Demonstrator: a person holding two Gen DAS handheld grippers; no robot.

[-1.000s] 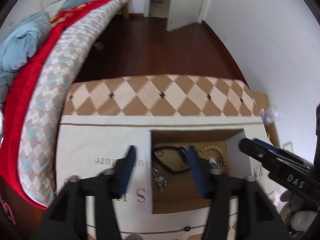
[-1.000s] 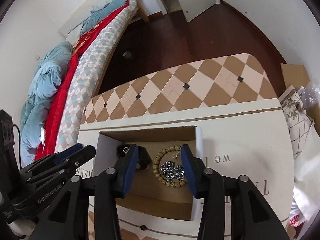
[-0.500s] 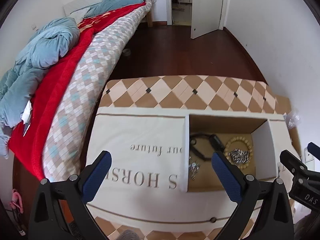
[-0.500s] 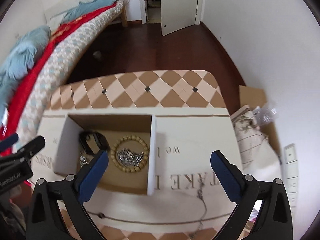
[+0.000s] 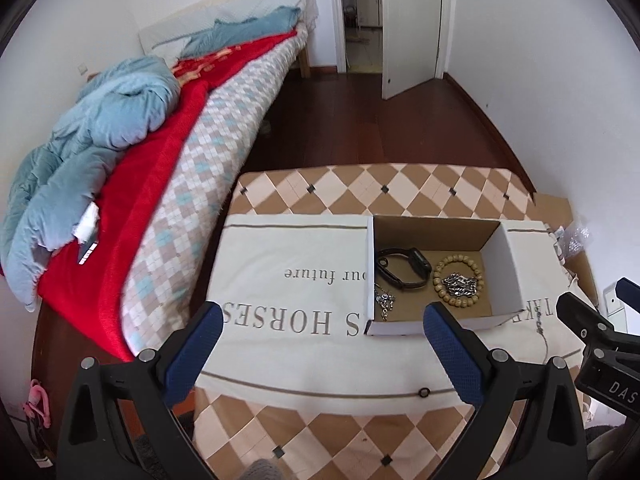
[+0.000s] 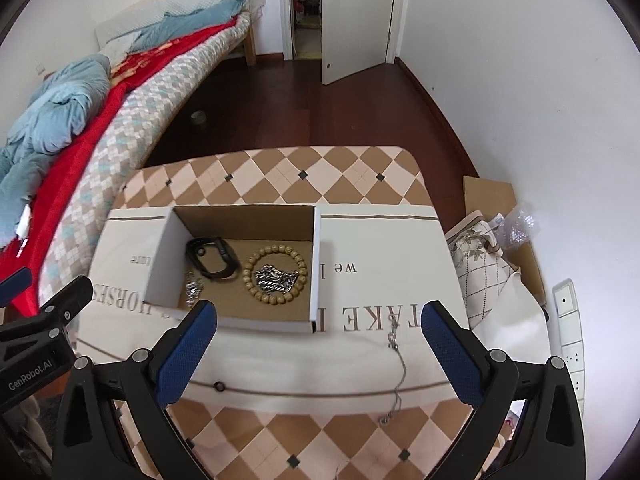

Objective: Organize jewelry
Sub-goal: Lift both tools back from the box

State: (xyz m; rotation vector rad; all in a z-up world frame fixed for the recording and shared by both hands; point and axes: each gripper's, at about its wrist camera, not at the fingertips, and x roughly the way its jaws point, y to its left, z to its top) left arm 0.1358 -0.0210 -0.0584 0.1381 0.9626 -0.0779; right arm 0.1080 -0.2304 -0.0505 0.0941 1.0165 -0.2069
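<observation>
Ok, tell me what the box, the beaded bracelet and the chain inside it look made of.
Box: cardboard, white outside, raw brown inside. Beaded bracelet: likely wood, matte tan round beads. Chain: apparently metal, silvery glinting links.

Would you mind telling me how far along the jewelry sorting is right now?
Mostly done: the cardboard box already holds a black watch, a wooden bead bracelet with a silver chain piled inside its ring, and a small pendant. Nothing is in hand: the left tool and the right tool are both open and empty. Left: a thin necklace and a small ring lying on the cloth.
</observation>
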